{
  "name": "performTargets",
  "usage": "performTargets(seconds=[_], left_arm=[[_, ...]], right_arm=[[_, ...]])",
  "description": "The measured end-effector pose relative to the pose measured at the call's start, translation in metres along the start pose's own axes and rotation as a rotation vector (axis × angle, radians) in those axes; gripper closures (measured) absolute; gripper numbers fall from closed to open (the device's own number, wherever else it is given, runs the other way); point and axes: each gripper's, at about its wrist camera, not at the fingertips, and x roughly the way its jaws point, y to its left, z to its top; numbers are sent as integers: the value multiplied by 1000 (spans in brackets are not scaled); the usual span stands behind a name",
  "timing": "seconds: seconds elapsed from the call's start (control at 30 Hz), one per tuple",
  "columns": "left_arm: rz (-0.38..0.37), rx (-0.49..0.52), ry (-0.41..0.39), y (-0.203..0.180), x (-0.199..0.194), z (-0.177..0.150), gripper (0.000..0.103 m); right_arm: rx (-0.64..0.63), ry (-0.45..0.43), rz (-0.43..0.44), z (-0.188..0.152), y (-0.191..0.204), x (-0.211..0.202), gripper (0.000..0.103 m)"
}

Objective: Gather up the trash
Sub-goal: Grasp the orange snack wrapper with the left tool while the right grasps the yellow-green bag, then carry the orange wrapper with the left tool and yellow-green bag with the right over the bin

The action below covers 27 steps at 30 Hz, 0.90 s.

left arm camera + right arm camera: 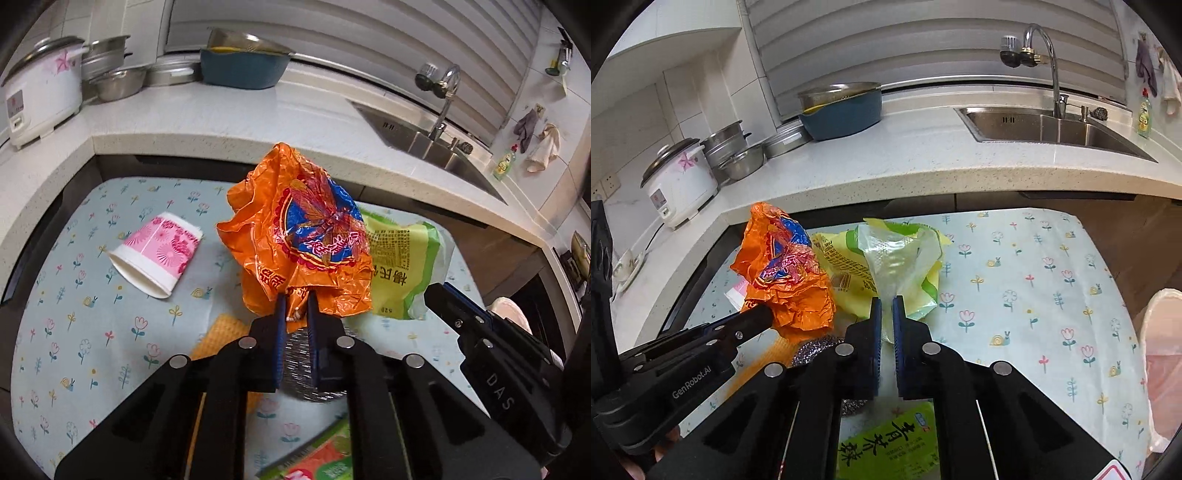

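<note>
a crumpled orange plastic wrapper (295, 236) is pinched and held up between the left gripper (295, 299) fingers; a yellow-green plastic bag (897, 266) is clamped by the right gripper (884, 301); left of the fingers a pink paper cup (159, 253) is left uncollected

Steel scourer (299, 347) half hidden by claw, green packet (886, 446) cut off
</note>
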Motion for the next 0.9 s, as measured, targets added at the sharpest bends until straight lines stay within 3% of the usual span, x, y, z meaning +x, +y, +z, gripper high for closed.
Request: performTargets(seconds=[0.37, 0.9], left_arm=[[-64, 92, -37, -85, -37, -7, 93], [-177, 245, -19, -222, -58, -48, 93]], right_arm=[[46, -97, -57, 3, -61, -82, 97], [207, -186, -218, -28, -200, -189, 97]])
